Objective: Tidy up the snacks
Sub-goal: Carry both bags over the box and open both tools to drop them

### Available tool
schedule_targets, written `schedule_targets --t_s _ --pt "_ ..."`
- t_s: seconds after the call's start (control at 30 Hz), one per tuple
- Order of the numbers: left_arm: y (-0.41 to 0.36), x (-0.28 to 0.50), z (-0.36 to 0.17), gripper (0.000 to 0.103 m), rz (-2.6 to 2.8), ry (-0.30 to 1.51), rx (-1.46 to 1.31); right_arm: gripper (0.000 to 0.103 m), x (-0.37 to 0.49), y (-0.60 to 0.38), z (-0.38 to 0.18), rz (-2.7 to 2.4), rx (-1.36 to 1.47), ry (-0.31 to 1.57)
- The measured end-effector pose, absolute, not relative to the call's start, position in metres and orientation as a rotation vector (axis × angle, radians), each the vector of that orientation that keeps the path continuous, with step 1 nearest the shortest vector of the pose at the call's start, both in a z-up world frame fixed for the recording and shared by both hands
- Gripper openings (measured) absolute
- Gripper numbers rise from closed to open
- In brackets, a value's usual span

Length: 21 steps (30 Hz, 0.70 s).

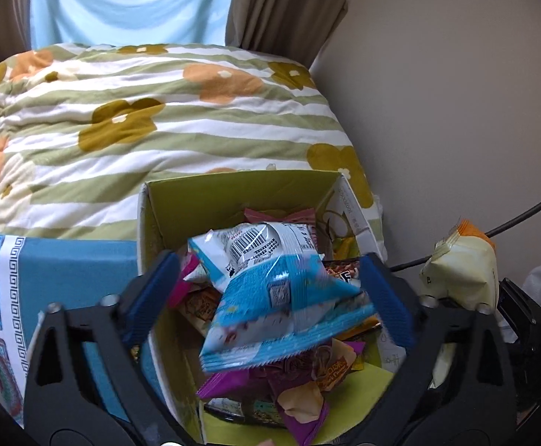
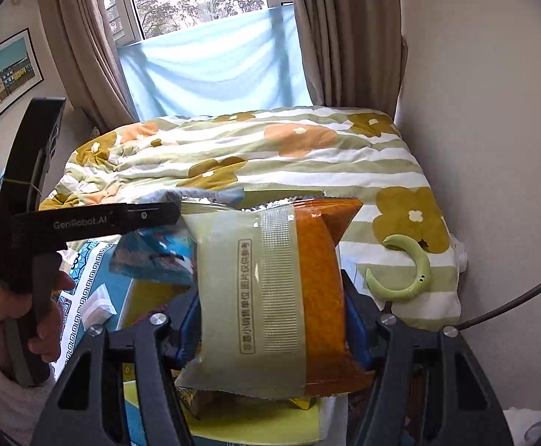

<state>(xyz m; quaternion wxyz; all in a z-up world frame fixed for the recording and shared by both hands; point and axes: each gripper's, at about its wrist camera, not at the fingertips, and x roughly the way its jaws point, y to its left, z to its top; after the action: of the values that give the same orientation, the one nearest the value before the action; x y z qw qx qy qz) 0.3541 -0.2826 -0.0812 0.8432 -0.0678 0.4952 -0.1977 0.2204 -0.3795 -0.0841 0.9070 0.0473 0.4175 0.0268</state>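
A green cardboard box (image 1: 233,193) holds several snack packets. Over it my left gripper (image 1: 270,293) stands open wide. A blue-and-white packet (image 1: 281,304) lies loose between the blue pads (image 1: 155,290), resting on the pile; its right corner is close to the right pad. My right gripper (image 2: 270,330) is shut on a cream-and-orange packet (image 2: 270,297), held upright above the box's right side. That same packet (image 1: 460,267) shows at the right edge of the left wrist view. The blue packet (image 2: 151,260) also appears under the left tool's black frame (image 2: 84,221).
The box stands on a blue patterned cloth (image 1: 66,271) in front of a flowered, striped quilt (image 1: 159,111). A green crescent-shaped object (image 2: 411,271) lies on the quilt. A wall (image 1: 456,93) and a black cable (image 1: 523,212) are at the right. A hand (image 2: 29,319) grips the left tool.
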Motion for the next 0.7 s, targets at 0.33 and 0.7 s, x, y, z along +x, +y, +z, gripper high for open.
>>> schedule_targets --t_s 0.33,0.7 --pt "-0.255 0.339 -0.089 0.103 -0.337 1.063 -0.127 0.060 0.252 -0.408 -0.094 0.115 0.166 0.888" --pt "-0.237 0.327 -0.085 0.103 -0.252 1.046 -0.130 0.064 0.316 -0.411 -0.120 0.186 0.176 0.981"
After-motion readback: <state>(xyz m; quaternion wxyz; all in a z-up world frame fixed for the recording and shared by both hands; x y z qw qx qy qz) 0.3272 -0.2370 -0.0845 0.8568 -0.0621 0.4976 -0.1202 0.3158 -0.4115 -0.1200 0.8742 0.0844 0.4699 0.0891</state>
